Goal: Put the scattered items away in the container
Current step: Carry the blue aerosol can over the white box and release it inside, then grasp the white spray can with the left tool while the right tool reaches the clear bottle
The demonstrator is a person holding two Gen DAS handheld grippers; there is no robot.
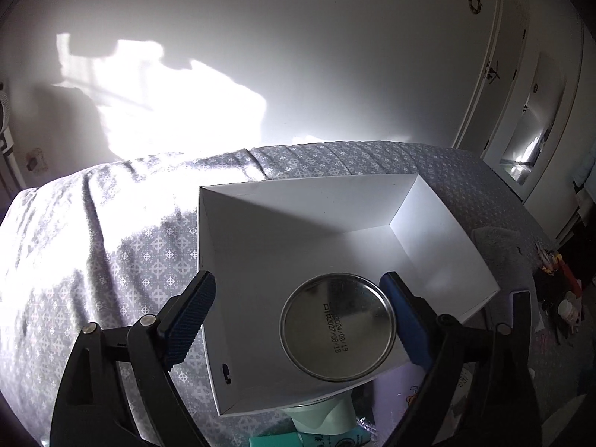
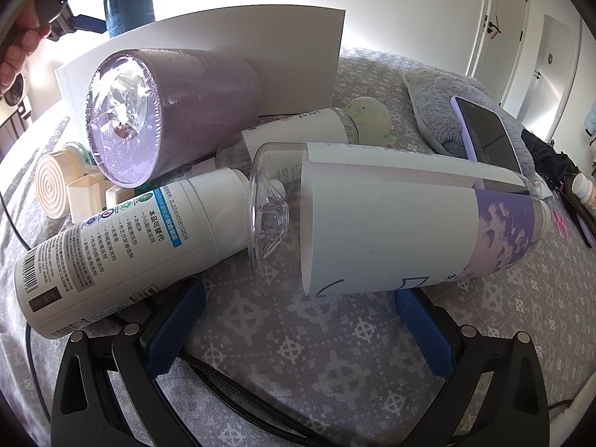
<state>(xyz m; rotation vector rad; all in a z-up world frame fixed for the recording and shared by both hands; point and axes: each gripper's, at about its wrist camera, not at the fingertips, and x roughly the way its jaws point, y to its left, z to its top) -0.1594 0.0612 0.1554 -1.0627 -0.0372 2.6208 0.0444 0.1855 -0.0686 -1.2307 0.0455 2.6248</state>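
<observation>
In the left wrist view a white cardboard box (image 1: 447, 223) stands open on the patterned bedspread. A can with a silver stamped base (image 1: 337, 327) hangs over the box. My left gripper (image 1: 298, 320) is wide open; only its right pad touches the can. The right wrist view shows the same blue can (image 2: 128, 9) above the box wall (image 2: 298, 56). My right gripper (image 2: 298, 331) is open and empty, just short of a clear labelled bottle (image 2: 391, 219). A white spray can (image 2: 111, 249), a lilac wrapped tube (image 2: 167, 111) and a smaller bottle (image 2: 309, 130) lie beside it.
A phone (image 2: 484, 134) rests on a grey plush cushion (image 2: 436, 85) at the right. Cream plastic parts (image 2: 56, 186) lie at the left. A black cable (image 2: 231, 376) runs under my right gripper. Clutter sits past the bed's right edge (image 1: 558, 290).
</observation>
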